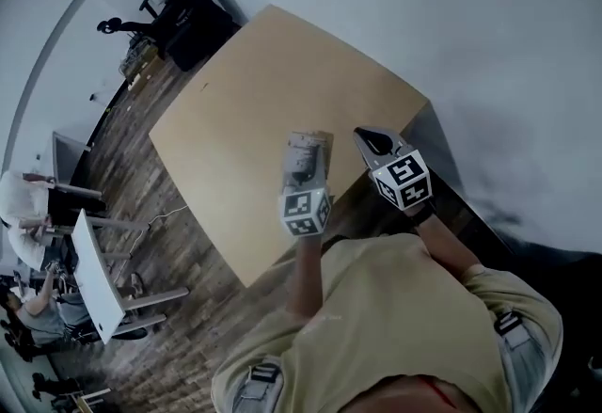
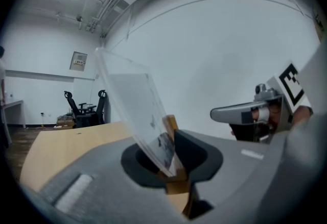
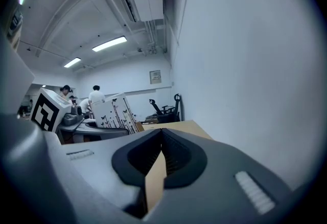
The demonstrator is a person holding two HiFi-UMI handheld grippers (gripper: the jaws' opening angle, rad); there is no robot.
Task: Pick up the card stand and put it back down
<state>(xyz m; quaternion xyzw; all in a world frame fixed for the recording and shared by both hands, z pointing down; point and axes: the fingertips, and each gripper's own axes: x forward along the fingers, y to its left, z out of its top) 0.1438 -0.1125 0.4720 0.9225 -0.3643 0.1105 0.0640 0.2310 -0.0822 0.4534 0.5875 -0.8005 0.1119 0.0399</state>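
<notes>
The card stand (image 1: 303, 150) is a clear panel (image 2: 132, 108) set in a small wooden base (image 2: 171, 127). My left gripper (image 1: 308, 178) is shut on its lower part (image 2: 171, 159), and the panel leans to the left in the left gripper view. It hangs over the near part of the light wooden table (image 1: 254, 91). The right gripper view shows the stand's printed card (image 3: 113, 114) past the left gripper's marker cube (image 3: 48, 110). My right gripper (image 1: 369, 138) is just right of the stand, its jaws shut with nothing between them (image 3: 162, 139). Its grey finger (image 2: 237, 112) shows in the left gripper view.
A white wall (image 1: 451, 16) runs close along the table's far and right sides. Black office chairs (image 1: 179, 7) stand beyond the table's far corner. White desks with seated people (image 1: 28, 214) are at the left, across a wood-pattern floor (image 1: 141, 185).
</notes>
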